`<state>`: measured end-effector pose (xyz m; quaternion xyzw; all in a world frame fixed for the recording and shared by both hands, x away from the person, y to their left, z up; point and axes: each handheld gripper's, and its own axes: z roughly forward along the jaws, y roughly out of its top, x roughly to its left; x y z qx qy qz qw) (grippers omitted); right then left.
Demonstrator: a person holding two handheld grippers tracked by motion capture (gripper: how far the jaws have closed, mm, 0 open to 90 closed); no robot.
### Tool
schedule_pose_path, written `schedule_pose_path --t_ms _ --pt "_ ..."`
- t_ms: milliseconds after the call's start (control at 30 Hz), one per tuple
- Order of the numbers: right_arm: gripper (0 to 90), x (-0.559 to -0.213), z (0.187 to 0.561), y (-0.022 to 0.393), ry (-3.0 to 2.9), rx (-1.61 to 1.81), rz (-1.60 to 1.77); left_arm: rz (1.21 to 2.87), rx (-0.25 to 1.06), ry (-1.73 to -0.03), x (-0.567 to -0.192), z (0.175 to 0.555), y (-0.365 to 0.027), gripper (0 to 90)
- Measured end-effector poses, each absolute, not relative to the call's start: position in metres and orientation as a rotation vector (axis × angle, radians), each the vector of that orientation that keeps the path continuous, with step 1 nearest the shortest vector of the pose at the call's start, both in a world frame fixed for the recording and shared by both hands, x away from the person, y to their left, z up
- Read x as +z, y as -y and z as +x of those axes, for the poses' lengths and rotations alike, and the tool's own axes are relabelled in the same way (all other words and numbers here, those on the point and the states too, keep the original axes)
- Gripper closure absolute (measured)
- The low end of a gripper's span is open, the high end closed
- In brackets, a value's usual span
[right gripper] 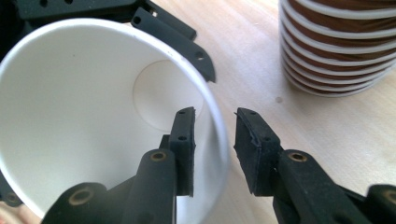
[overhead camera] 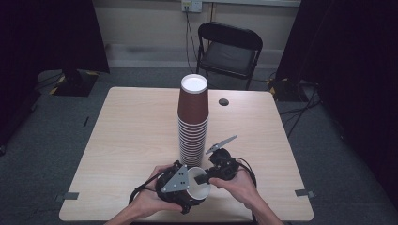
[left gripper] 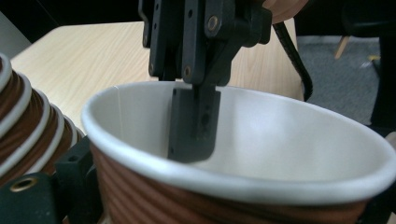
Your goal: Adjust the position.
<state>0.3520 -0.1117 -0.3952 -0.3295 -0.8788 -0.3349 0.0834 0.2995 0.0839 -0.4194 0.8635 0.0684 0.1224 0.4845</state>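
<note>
Carefully now: the left gripper [overhead camera: 185, 194] clamps the cup [overhead camera: 199, 185] at the table's [overhead camera: 131, 140] near edge beside the stack [overhead camera: 192, 126]; the right gripper [right gripper: 214, 140] straddles the rim, jaws parted. Withdraw it straight, without snagging paper.

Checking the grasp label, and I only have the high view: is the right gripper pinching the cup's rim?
Observer: Not pinching. The right gripper straddles the paper cup wall, one jaw inside and one outside, with gaps on both sides.
Operator: Anything inside the cup?
Observer: No, the part of its white bottom that shows is bare.
Operator: And the left gripper?
Observer: The left gripper grips the cup's ribbed brown outer wall, seen close up in its own view.
</note>
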Motion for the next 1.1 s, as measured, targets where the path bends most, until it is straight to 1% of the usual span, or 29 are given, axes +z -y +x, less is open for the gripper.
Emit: schedule_pose_path --t_ms 167,267,533,633,833,1100 --pt "64.7 -0.396 0.351 0.118 2.588 -1.108 -0.967 2.059 0.263 -0.202 -0.418 0.303 -0.089 8.5" --pt "59.5 -0.394 0.349 0.12 2.585 -1.167 -0.954 2.044 0.255 -0.224 -0.417 0.304 -0.094 8.5" --pt "58.6 -0.387 0.345 0.132 2.532 -1.38 -0.962 2.03 0.294 -0.325 -0.422 0.308 -0.118 8.6" --pt "58.6 -0.386 0.346 0.137 2.526 -1.437 -0.981 1.984 0.264 -0.393 -0.423 0.313 -0.129 8.5" --pt "56.7 -0.388 0.346 0.147 2.55 -1.487 -1.041 1.952 0.28 -0.471 -0.424 0.321 -0.146 8.5" --pt "54.4 -0.398 0.346 0.168 2.546 -1.501 -1.142 1.878 0.304 -0.588 -0.422 0.333 -0.168 8.6"
